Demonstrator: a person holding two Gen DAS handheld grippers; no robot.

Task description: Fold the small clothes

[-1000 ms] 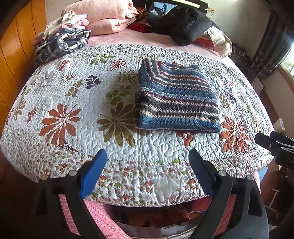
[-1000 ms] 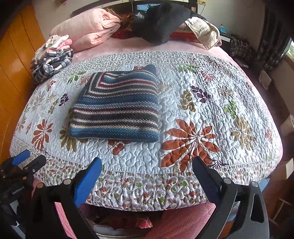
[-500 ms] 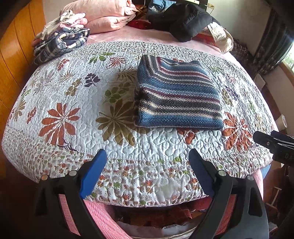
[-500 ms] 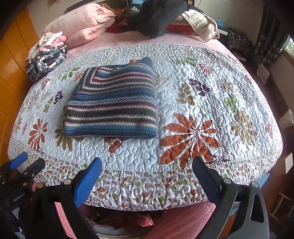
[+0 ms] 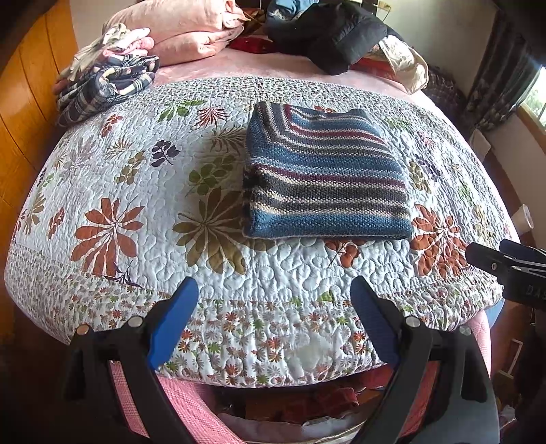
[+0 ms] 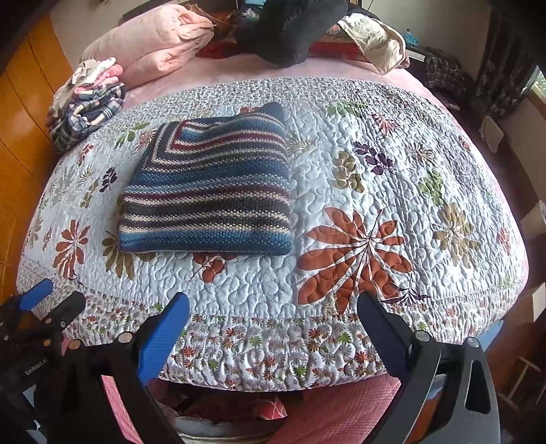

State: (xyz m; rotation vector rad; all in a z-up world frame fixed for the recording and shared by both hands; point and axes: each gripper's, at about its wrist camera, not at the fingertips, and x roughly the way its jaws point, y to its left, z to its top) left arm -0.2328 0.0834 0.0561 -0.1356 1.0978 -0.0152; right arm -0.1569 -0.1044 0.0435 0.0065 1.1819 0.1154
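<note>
A striped knit sweater (image 5: 326, 177) in blue, grey, cream and maroon lies folded into a neat rectangle on the floral quilt (image 5: 143, 191). It shows left of centre in the right wrist view (image 6: 208, 194). My left gripper (image 5: 274, 293) hangs open over the quilt's near edge, nothing between its blue pads, well short of the sweater. My right gripper (image 6: 273, 307) is open too, over the near edge, to the right of the sweater. Each gripper shows at the edge of the other's view: the right one (image 5: 505, 266) and the left one (image 6: 47, 304).
A pile of plaid and pink clothes (image 5: 105, 85) sits at the far left corner by the wooden wall. Folded pink bedding (image 5: 184, 30), a black jacket (image 5: 334, 30) and a cream bag (image 5: 406, 65) lie at the head of the bed. Pink fabric (image 6: 327, 410) hangs below the quilt's edge.
Both grippers have shifted slightly, so the sweater sits a little lower and closer in both views. The sweater itself has not moved, and both grippers stay open.
</note>
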